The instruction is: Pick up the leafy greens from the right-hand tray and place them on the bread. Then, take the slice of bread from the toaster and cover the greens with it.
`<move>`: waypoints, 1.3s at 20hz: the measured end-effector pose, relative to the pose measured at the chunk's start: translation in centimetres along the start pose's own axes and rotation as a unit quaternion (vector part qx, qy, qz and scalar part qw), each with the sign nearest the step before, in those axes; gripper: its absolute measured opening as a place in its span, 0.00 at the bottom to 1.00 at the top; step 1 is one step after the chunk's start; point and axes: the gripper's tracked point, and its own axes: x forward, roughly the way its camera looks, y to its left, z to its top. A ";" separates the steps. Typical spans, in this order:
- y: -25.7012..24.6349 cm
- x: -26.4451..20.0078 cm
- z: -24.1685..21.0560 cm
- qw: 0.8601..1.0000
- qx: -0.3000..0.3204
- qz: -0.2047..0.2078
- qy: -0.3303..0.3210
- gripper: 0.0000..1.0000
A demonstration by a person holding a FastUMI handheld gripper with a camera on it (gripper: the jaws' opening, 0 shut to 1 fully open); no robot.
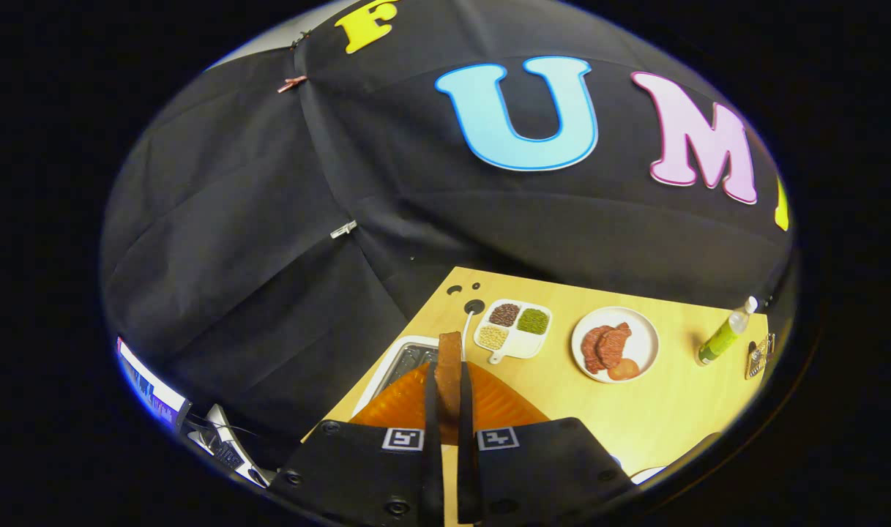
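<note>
Here the gripper (449,395) holds a slice of bread (449,369) edge-on, both fingers pressed against its two flat faces, so the brown crust runs upright between them and pokes out past the fingertips (432,388). The slice is lifted well above the wooden table (665,410). Directly under and behind it spreads a large ridged orange shape (401,402), which I cannot identify with certainty; the fingers and the bread cross its middle. Just beyond the orange shape, toward the near corner of the table, sits a shiny metal appliance with a dark slot (408,359), likely the toaster, partly hidden behind the bread.

Ahead of the fingers and a little to the right lies a white divided tray (515,344) with three compartments holding brownish, green and pale grains. A white cord (465,326) runs beside it to a round hole in the tabletop. Further right, apart from the tray, stands a white plate (646,337) carrying reddish-brown meat slices and a small orange piece. Well beyond the plate, near the far edge, a green bottle with a white cap (725,333) leans in the fisheye view, and a small metallic object (758,357) lies beside it.

Black cloth forms the wall behind the table, pinned with small clips (293,83).
</note>
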 end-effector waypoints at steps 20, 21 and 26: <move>-15.2 -5.1 -23.6 0.975 0.208 -0.061 0.055 0.12; -15.9 -4.8 -24.1 0.973 0.215 -0.065 0.055 0.12; -20.1 -4.1 -26.4 0.971 0.205 -0.104 0.067 0.12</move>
